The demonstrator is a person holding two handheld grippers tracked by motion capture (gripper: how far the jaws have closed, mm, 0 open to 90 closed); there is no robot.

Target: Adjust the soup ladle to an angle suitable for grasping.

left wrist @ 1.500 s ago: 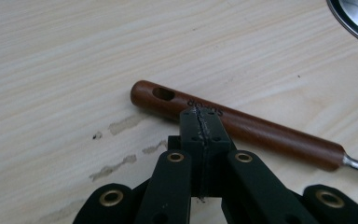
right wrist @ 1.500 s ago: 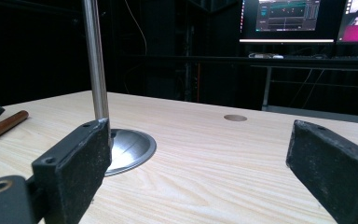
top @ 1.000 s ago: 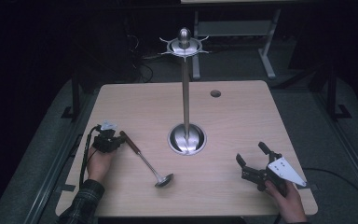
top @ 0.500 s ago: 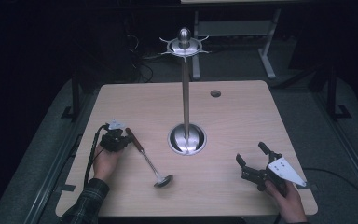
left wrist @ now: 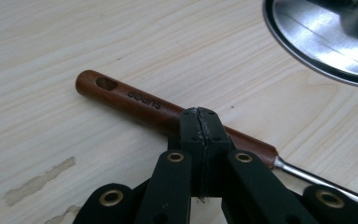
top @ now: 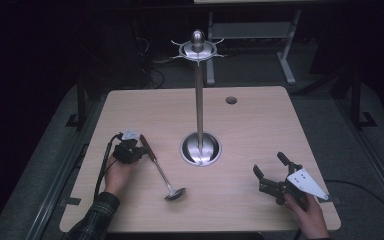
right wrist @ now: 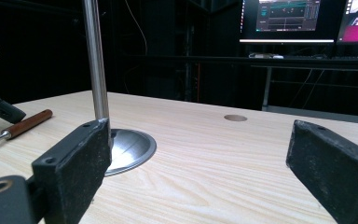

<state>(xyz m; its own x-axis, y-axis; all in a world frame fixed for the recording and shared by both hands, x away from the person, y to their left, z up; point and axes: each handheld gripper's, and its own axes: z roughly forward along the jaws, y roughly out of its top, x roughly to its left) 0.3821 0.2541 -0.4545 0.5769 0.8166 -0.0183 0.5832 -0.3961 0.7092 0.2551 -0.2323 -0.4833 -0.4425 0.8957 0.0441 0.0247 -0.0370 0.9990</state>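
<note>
The left gripper [left wrist: 199, 122] has its jaws pressed together with no gap, tips over the wooden handle of the ladle [left wrist: 140, 108], which lies flat on the table [top: 260, 130] just beyond them; whether they pinch it I cannot tell. The right gripper [top: 272, 172] is spread wide and empty; the stand [right wrist: 95, 74] rises past its left finger.

A lab — dark room, monitors [right wrist: 286, 18], bare test table [top: 260, 130].
</note>
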